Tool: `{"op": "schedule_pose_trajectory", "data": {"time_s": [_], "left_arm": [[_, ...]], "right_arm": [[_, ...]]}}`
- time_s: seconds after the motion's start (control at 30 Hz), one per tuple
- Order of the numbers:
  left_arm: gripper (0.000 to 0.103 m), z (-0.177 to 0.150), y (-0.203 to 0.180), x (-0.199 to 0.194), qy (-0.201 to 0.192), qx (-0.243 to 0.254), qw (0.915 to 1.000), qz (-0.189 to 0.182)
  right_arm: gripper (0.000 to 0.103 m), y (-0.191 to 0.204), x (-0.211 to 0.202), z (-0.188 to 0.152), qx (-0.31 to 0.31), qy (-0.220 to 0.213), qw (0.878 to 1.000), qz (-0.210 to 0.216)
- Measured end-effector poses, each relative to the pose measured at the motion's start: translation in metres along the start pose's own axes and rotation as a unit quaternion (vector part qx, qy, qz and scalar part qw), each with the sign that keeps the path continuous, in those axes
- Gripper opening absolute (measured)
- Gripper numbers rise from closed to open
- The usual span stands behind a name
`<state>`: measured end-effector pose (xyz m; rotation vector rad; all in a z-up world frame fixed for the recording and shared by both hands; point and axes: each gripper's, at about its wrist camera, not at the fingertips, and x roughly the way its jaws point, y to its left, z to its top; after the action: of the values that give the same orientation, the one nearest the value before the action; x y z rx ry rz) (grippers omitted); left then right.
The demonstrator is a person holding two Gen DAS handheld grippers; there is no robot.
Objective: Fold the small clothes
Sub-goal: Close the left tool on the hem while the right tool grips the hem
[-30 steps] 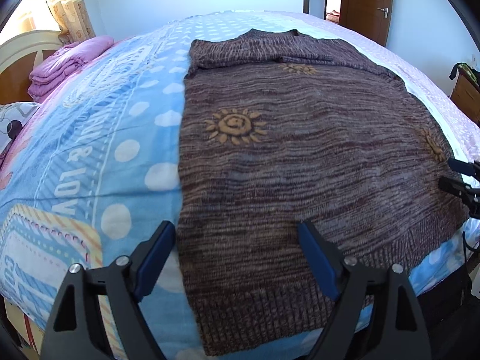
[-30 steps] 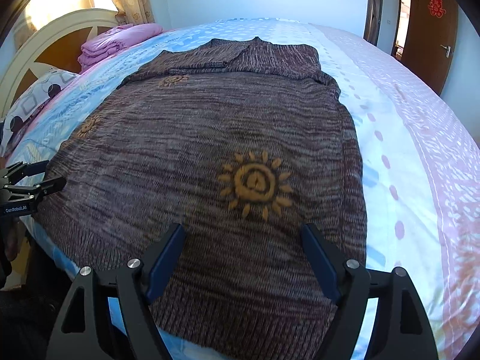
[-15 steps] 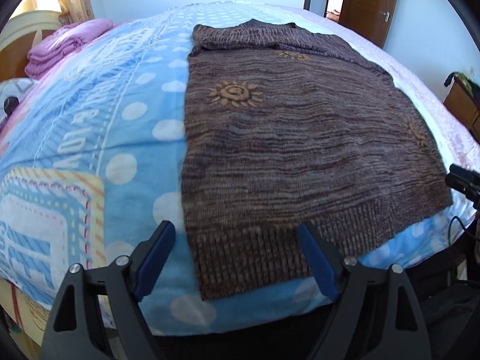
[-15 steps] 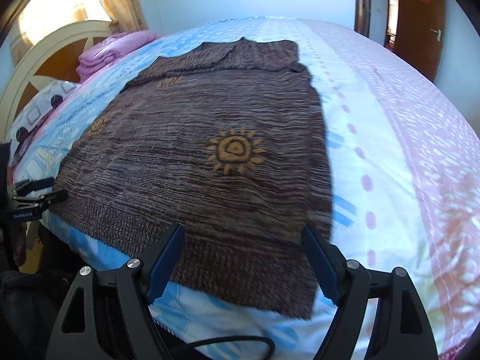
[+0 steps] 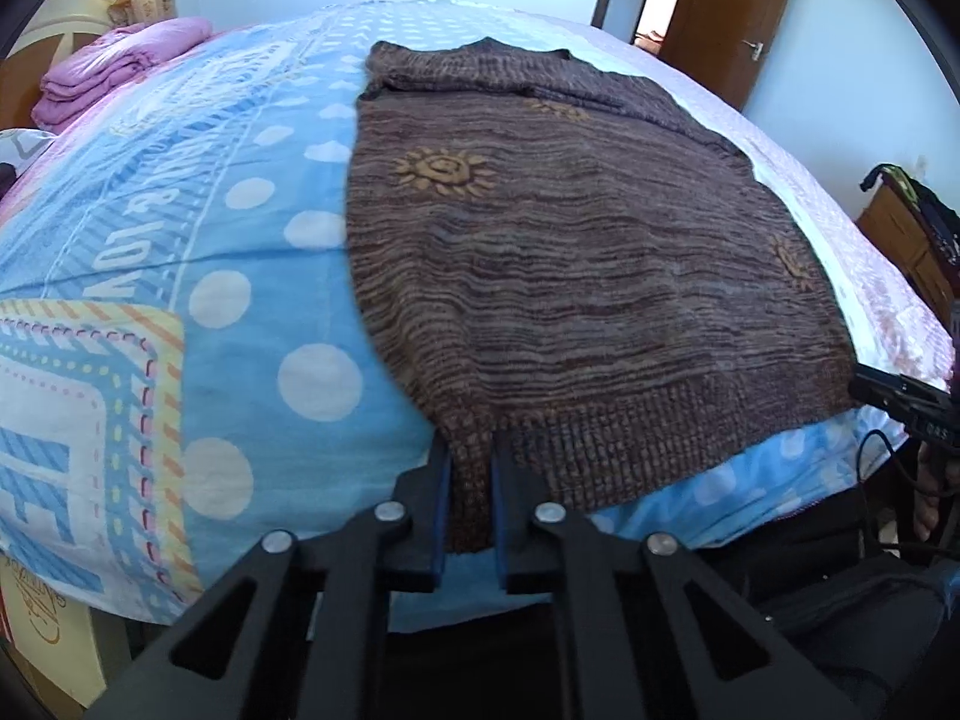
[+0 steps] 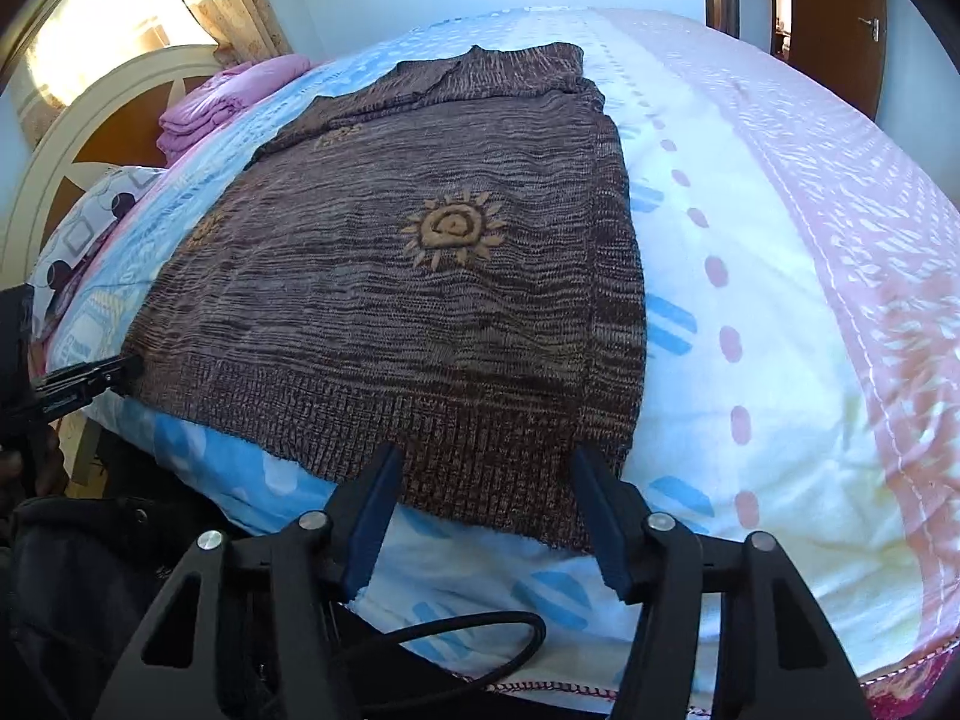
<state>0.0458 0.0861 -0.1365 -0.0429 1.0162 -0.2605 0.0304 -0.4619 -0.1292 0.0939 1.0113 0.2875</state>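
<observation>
A brown knit sweater point(image 5: 570, 252) with orange sun motifs lies flat on the bed, its ribbed hem toward me; it also shows in the right wrist view point(image 6: 420, 276). My left gripper point(image 5: 471, 462) is shut on the hem's near left corner, and the fabric bunches between its blue pads. My right gripper point(image 6: 486, 468) is open, its jaws straddling the hem near the right corner, without pinching it. The left gripper point(image 6: 120, 369) shows at the left edge of the right wrist view, the right gripper point(image 5: 864, 384) at the right edge of the left wrist view.
The bed has a blue, white and pink patterned quilt point(image 5: 180, 240). Folded purple bedding point(image 5: 120, 72) lies by the headboard point(image 6: 90, 120). A black cable point(image 6: 456, 636) hangs below the bed edge. A brown door point(image 5: 744, 12) stands at the back right.
Both grippers have come down and in toward the hem. My left gripper has shut on the hem's left corner. My right gripper has narrowed a little and stays open.
</observation>
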Motion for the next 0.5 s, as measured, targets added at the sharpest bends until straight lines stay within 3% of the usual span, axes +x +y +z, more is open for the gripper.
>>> {"op": "schedule_pose_trajectory", "data": {"time_s": [0.07,0.27,0.4,0.5], "left_arm": [[0.01,0.003,0.0,-0.006,-0.008,0.002,0.9999,-0.01],[0.01,0.009,0.005,-0.018,-0.029,-0.002,0.9993,-0.023],[0.01,0.006,0.008,-0.013,-0.017,-0.012,0.9994,-0.028],[0.01,0.006,0.009,-0.011,-0.016,-0.014,0.9993,-0.03]], "right_arm": [[0.034,-0.001,-0.001,0.0,0.008,0.0,1.0,0.02],[0.033,-0.002,-0.001,-0.001,0.013,-0.001,1.0,0.018],[0.039,-0.014,-0.016,0.003,0.033,-0.023,0.999,0.0],[0.051,-0.025,-0.014,0.001,0.046,-0.018,0.999,-0.022]]}}
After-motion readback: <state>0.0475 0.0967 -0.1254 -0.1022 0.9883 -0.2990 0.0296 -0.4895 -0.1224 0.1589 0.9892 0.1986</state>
